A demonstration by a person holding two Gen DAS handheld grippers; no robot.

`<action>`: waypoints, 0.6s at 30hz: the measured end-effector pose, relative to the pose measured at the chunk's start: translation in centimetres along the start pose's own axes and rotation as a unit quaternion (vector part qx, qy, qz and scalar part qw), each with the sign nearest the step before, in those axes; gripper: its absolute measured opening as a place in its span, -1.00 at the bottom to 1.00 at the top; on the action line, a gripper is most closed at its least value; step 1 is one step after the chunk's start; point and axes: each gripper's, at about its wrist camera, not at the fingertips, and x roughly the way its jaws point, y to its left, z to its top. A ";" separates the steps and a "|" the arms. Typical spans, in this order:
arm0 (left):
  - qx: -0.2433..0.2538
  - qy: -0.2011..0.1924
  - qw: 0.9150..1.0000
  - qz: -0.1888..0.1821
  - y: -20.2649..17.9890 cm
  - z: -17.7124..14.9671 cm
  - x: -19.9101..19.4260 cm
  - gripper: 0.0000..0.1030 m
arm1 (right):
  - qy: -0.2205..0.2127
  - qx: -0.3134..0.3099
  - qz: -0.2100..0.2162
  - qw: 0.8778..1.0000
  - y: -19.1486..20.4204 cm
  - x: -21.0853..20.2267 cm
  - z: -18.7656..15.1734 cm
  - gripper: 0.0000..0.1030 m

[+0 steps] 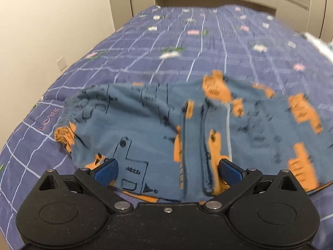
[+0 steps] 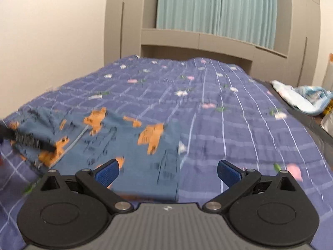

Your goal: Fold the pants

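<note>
Pants: blue pair with orange print (image 1: 158, 125), lying on the quilt near the foot of the bed; we read them as partly folded, a doubled seam running up the middle.
Surface: purple grid quilt (image 1: 187, 48) gives a broad flat bed to fold on, which we judge is why the pants lie here.
Left gripper: our left gripper (image 1: 168, 169) sits low over the near edge of the pants, jaws wide, blue pads on either side of the cloth, nothing pinched that we can see.
Right gripper: our right gripper (image 2: 168, 169) hovers at the pants' right edge (image 2: 177, 145), jaws wide and empty; cloth under the left pad, bare quilt under the right.
Why so placed: we judge both tools are lined up on the near hem to take or smooth it for the next fold.
Blur: both views smeared; contact with cloth uncertain.
Containers: none in view. A pale blue heap of cloth (image 2: 301, 98) lies off the quilt's right side.
</note>
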 end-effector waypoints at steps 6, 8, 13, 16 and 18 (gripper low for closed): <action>-0.010 -0.022 1.000 -0.020 0.8 -1.0 0.4 0.99 | 0.008 -0.029 -0.021 0.999 -0.8 6.3 3.5 1.00; -0.015 -0.031 0.999 -0.025 0.9 -1.4 0.4 0.99 | 0.018 -0.033 -0.030 0.999 -1.1 8.2 3.8 1.00; -0.013 -0.052 0.998 -0.022 0.8 -2.0 0.5 0.99 | 0.069 -0.047 -0.065 0.994 -1.5 11.8 2.3 1.00; -0.013 -0.052 0.998 -0.021 0.8 -1.9 0.5 0.99 | 0.070 -0.033 -0.058 0.995 -1.8 12.2 1.0 1.00; -0.013 -0.048 0.999 -0.022 0.8 -1.9 0.6 0.99 | 0.069 -0.028 -0.054 0.996 -2.0 12.0 1.0 1.00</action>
